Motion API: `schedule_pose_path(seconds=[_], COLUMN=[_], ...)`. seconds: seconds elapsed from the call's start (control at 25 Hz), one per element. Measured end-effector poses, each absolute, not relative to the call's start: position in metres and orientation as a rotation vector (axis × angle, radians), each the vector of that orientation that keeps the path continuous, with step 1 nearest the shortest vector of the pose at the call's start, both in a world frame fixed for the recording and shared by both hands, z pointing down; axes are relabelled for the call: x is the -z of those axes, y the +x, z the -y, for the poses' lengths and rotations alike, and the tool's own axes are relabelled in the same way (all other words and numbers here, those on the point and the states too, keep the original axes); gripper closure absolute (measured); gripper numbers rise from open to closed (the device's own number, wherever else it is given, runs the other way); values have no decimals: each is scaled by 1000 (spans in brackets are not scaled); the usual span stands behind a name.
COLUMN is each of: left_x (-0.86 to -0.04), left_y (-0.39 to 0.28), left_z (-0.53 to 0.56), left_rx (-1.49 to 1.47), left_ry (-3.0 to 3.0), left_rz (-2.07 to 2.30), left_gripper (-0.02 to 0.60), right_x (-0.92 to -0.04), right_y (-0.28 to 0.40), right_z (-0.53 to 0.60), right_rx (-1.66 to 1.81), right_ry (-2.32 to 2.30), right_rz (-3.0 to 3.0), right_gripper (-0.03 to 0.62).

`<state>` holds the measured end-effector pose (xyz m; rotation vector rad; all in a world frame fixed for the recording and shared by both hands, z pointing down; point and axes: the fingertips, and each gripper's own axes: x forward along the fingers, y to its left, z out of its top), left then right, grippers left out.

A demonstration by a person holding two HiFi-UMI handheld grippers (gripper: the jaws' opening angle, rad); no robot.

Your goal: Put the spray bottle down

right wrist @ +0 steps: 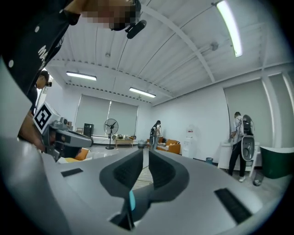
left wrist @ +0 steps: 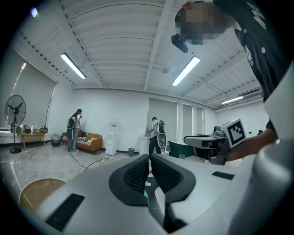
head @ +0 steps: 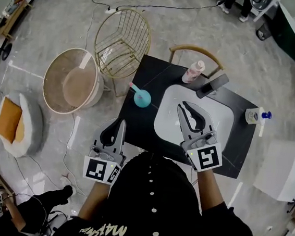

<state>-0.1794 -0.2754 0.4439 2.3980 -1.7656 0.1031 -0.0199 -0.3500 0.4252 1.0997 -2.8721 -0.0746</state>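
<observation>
On the black table (head: 140, 132) a clear spray bottle with a blue nozzle (head: 256, 116) stands by the right edge. A teal round bottle with a pink tip (head: 141, 97) stands left of the white tray (head: 164, 119), and a pink bottle (head: 193, 71) stands at the far side. My right gripper (head: 183, 106) (right wrist: 143, 153) hovers over the tray, jaws together, holding nothing. My left gripper (head: 121, 123) (left wrist: 149, 158) hangs at the table's near left edge, jaws together and empty. Both gripper views look level across the room.
A dark flat device (head: 212, 86) lies behind the tray. A wooden chair back (head: 196, 51) is beyond the table, with a gold wire chair (head: 123, 41) and a round wicker seat (head: 73, 81) to the left. A white box (head: 286, 171) stands at the right. People stand far off (left wrist: 73, 128).
</observation>
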Motion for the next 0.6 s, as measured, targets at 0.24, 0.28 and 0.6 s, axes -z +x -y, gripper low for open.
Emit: schedule_pose_path(seconds=[0.24, 0.28, 0.6], left_x=[-412, -408, -386], left_y=[-171, -169, -152], left_z=[301, 305, 319], left_rx=[-58, -52, -16], left_ry=[2492, 2505, 2570], left_rz=[1765, 1766, 1733], left_gripper=[555, 555, 555], right_x=[-390, -386, -373], right_y=[31, 39, 99], right_z=[346, 346, 339], right_rx=[159, 172, 189], right_ry=[1299, 1336, 1560], right_rz=[2786, 2772, 2661], right_gripper=[572, 574, 586])
